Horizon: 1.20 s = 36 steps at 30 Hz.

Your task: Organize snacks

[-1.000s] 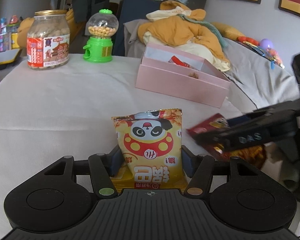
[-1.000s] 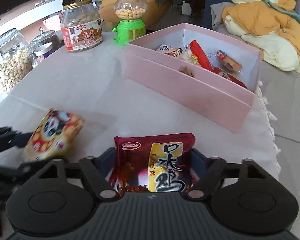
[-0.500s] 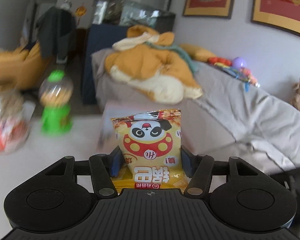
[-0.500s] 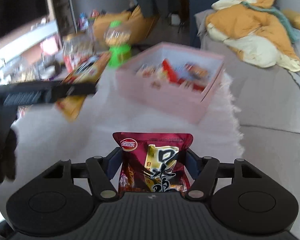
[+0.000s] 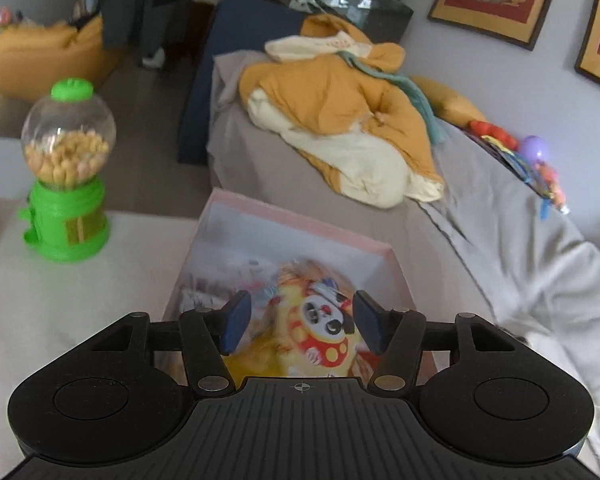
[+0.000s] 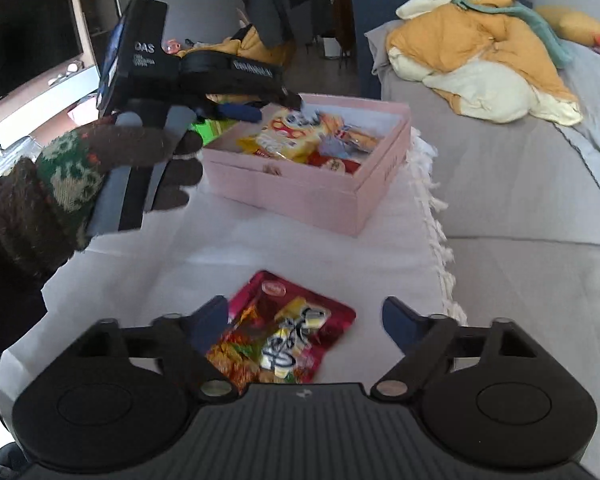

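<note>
The yellow panda snack bag [image 5: 316, 328] lies blurred inside the pink box [image 5: 300, 224], below my open left gripper [image 5: 300, 322]. In the right wrist view the same bag [image 6: 296, 132] rests among other snacks in the pink box [image 6: 312, 196], with the left gripper [image 6: 276, 106] over the box's near-left corner. My right gripper [image 6: 306, 326] is open above the dark red snack bag [image 6: 280, 340], which lies on the white tablecloth [image 6: 260, 240], apart from both fingers.
A green gumball dispenser [image 5: 68, 168] stands left of the box. A grey sofa [image 5: 500, 240] with an orange and cream jacket [image 5: 340, 128] runs along the table's right edge. A gloved hand [image 6: 80, 176] holds the left gripper.
Both grippers opened. The panda bag dropped from the left gripper into the pink box. The red bag left the right gripper and lies on the tablecloth.
</note>
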Available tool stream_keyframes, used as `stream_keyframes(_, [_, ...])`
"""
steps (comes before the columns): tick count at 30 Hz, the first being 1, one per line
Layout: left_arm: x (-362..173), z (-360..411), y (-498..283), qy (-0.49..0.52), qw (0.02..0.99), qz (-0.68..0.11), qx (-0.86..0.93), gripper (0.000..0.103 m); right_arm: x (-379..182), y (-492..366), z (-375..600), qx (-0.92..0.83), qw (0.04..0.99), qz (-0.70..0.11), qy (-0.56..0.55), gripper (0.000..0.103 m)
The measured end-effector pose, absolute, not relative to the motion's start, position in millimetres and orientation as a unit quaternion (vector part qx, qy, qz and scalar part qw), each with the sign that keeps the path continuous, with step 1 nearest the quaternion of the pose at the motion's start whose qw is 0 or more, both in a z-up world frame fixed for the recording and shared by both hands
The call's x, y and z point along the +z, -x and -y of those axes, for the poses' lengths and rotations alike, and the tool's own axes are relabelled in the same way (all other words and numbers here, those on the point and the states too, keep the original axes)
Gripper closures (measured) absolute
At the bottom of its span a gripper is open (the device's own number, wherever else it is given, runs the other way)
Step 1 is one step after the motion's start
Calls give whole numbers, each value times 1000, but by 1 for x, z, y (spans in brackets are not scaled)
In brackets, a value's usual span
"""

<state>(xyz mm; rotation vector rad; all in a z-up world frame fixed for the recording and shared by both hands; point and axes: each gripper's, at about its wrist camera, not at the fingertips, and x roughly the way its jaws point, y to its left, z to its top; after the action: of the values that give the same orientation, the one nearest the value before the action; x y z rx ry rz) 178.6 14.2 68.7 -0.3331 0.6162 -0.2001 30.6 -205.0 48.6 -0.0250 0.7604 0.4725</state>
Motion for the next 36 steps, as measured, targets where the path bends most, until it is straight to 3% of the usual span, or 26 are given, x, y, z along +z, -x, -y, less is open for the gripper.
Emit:
stream_keyframes(7, [72,-35,-94,112,949,-285,-76,41,18,-40,197,208,864,-456,-52,18])
stream_keyframes(8, [69,-36,-80,110,952,-278,-73,41,12,-43,192,206,857,-469,-64,16])
stream_keyframes(9, [66,-40,-67,114,954,-269,-70,41,9,-45,187,201,856,-472,-68,7])
stream_keyframes(11, [59,-48,-46,132,956,-254,-65,41,7,-48,170,182,864,-465,-68,0])
stream_keyframes(18, [31,-84,-11,179,948,-259,-57,41,-5,-43,115,116,910,-395,52,0])
stream_keyframes(20, [26,-87,-5,181,946,-258,-69,41,-3,-45,126,147,901,-405,52,7])
stream_keyframes(21, [25,-88,-4,182,947,-254,-73,41,0,-44,130,160,898,-406,58,17])
stream_keyframes(22, [24,-87,-2,183,948,-250,-76,41,3,-43,134,170,895,-408,59,33])
stream_keyframes(24, [25,-85,-1,184,948,-245,-84,41,14,-40,142,175,890,-419,54,43])
stream_keyframes(32, [31,-93,15,198,946,-236,-96,41,54,-29,127,208,892,-395,66,53])
stream_keyframes(35, [35,-98,16,216,943,-233,-98,41,94,-32,129,208,916,-338,56,97])
stream_keyframes(36, [36,-98,16,216,943,-235,-99,41,108,-37,129,204,924,-320,53,102])
